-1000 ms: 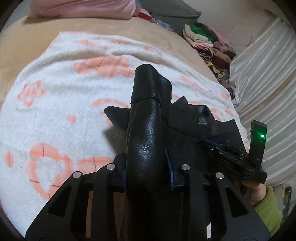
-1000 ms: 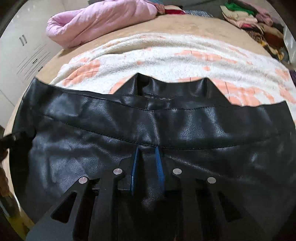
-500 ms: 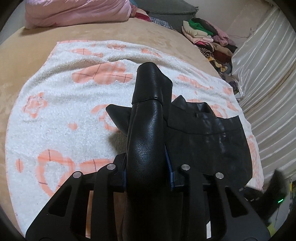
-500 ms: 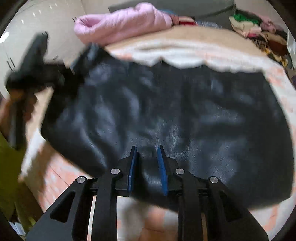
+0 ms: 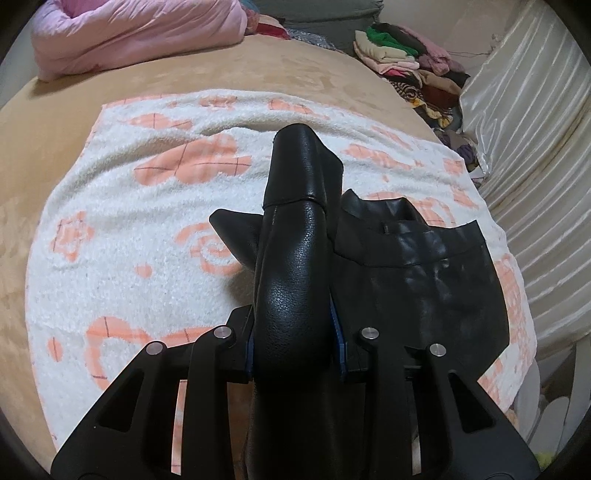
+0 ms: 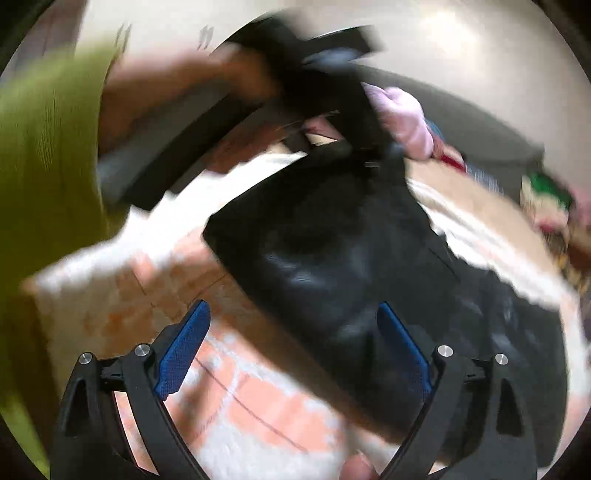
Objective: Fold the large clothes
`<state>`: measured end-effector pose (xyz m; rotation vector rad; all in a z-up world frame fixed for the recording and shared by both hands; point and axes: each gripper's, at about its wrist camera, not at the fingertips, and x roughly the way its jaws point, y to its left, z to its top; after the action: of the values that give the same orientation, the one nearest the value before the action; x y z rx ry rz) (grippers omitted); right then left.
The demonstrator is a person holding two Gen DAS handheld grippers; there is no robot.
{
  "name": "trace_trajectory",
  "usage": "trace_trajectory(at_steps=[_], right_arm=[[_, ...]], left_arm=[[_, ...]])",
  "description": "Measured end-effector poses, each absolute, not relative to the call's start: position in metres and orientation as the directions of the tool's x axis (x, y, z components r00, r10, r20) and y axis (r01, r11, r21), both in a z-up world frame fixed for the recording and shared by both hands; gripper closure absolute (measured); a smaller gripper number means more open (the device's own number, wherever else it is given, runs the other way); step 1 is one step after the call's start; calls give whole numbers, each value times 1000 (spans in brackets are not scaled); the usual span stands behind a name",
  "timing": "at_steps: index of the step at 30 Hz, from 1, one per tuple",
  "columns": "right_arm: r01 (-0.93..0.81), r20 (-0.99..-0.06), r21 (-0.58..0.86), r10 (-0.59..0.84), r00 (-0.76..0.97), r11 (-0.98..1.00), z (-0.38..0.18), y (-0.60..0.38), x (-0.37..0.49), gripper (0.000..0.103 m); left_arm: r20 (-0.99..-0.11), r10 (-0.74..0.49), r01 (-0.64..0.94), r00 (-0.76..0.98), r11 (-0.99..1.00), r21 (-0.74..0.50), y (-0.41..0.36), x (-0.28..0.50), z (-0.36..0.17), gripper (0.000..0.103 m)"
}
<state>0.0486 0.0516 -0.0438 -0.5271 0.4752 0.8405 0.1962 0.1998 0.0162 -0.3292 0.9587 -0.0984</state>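
A black leather-like garment (image 5: 417, 280) lies on a white towel with orange flowers (image 5: 147, 229) on the bed. My left gripper (image 5: 295, 343) is shut on a bunched fold of the garment (image 5: 295, 258), which sticks up between the fingers. In the blurred right wrist view the garment (image 6: 343, 258) lies ahead on the towel (image 6: 236, 387). My right gripper (image 6: 295, 343) is open and empty just above the garment's near edge. The other hand and left gripper (image 6: 295, 74) show at the garment's far end.
A pink quilt (image 5: 136, 33) lies at the back of the tan bed (image 5: 221, 70). A pile of clothes (image 5: 410, 70) sits at the far right next to a pale curtain (image 5: 535, 147). A green sleeve (image 6: 48, 147) fills the right view's left side.
My right gripper has let go of the garment, opened wide and swung back fast. The garment's right half now lies flat on the towel. My left gripper keeps its hold and has risen slightly.
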Motion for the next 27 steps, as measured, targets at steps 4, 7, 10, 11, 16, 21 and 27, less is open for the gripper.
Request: trace_trajectory(at_steps=[4,7,10,11,16,21,27], right_arm=[[-723,-525,-451,499,689,524,-63,88,34,12],[-687,-493,-508,478,727,520,-67,95,34,13],[-655,-458,-549,468,756,520,-65,95,35,32],[-660,-456,-552,478,751,510,-63,93,33,36],[-639,-375,-560,526,763,528,-43,71,17,70],[-620,-325,-527,536,779,581,-15,43,13,78],[-582,-285,-464,510,812,667,17,-2,17,85]], left_arm=[[-790,-229,-57,569,947,-315,200,197,16,82],[-790,-230,-51,569,948,-313,201,197,16,81],[-791,-231,-52,566,948,-314,201,197,15,81],[-791,-232,-54,566,947,-317,201,197,15,81],[-780,-232,-42,582,949,-314,193,197,28,81],[-761,-234,-8,605,954,-300,173,199,54,81],[-742,-239,32,627,959,-281,136,206,81,80]])
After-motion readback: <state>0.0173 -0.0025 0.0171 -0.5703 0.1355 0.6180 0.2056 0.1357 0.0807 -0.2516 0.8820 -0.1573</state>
